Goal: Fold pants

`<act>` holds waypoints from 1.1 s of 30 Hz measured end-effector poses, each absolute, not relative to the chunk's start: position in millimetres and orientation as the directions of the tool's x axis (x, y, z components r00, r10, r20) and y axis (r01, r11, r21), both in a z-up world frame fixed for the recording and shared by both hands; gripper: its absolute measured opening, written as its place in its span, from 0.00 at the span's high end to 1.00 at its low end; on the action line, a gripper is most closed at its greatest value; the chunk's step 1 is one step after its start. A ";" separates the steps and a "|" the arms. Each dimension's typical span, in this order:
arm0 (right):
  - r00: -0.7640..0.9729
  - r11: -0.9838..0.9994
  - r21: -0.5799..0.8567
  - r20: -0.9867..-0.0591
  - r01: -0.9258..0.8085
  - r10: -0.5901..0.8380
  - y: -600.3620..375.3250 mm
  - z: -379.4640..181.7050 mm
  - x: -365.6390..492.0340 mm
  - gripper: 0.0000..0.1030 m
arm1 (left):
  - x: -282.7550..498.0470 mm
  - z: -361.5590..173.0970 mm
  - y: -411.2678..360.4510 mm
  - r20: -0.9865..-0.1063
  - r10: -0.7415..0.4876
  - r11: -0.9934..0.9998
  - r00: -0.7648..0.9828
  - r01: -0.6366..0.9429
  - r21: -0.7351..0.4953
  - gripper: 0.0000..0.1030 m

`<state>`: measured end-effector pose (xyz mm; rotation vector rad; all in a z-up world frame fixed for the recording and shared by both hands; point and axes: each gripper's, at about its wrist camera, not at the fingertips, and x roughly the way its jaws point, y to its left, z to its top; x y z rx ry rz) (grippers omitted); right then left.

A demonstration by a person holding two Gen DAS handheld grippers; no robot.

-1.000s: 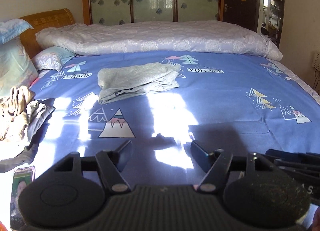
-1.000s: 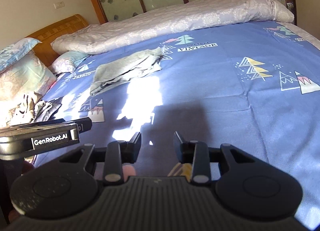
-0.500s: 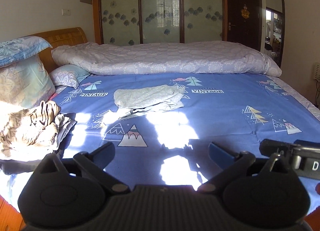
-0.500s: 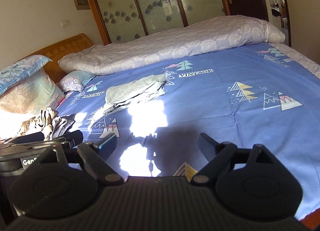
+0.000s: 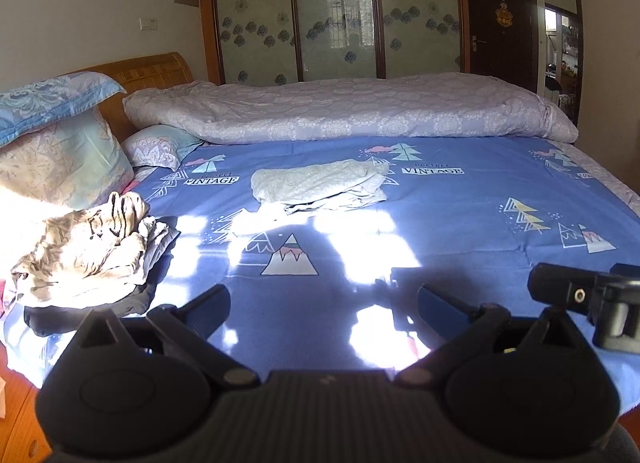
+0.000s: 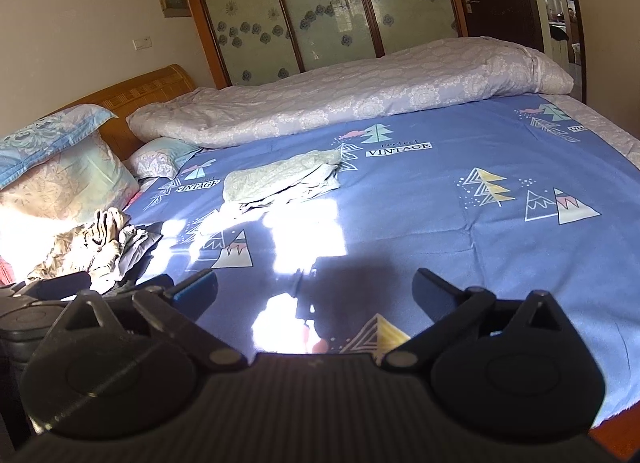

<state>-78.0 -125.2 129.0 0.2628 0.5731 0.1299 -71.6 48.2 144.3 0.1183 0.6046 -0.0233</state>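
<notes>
2 tools — left tool (image 5: 323, 300), right tool (image 6: 314, 285) — now spread wider, empty, farther from folded pants (image 5: 320, 184).

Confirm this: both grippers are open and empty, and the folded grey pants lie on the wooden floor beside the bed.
Wrong place. Both wrist views show the grey pants lying on the blue bedsheet, not the floor. The left gripper and right gripper are indeed open and empty.

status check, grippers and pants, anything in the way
Left gripper open, empty. Right gripper open, empty. Folded grey pants lie mid-bed, untouched. Clothes pile off to the left; path clear.
</notes>
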 end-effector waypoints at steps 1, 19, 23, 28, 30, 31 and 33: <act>0.833 0.959 0.279 -0.517 -0.050 0.194 -124.8 129.6 -77.8 0.00 | -71.9 143.6 46.4 -0.568 0.033 0.991 0.822 0.047 0.125 0.00; 0.818 0.953 0.303 -0.544 -0.015 0.186 -132.8 120.7 -75.0 0.00 | -66.8 130.1 47.7 -0.653 0.035 0.991 0.757 0.060 0.123 0.00; 0.811 0.952 0.304 -0.552 -0.021 0.194 -131.6 119.4 -74.5 0.00 | -65.1 127.7 48.6 -0.666 0.036 0.991 0.745 0.060 0.121 0.00; 0.811 0.953 0.302 -0.549 -0.032 0.201 -135.1 122.2 -74.3 0.00 | -64.3 128.7 48.5 -0.675 0.027 0.992 0.738 0.062 0.108 0.00; 0.817 0.954 0.297 -0.541 -0.036 0.200 -135.8 124.9 -75.7 0.00 | -65.2 130.4 46.9 -0.673 0.020 0.992 0.740 0.069 0.105 0.00; 0.821 0.955 0.294 -0.536 -0.039 0.198 -136.2 126.3 -76.3 0.00 | -65.7 131.4 46.0 -0.672 0.014 0.992 0.740 0.074 0.102 0.00; 0.827 0.958 0.284 -0.527 -0.046 0.196 -136.7 128.6 -78.2 0.00 | -67.2 133.1 43.9 -0.671 0.003 0.992 0.741 0.085 0.098 0.00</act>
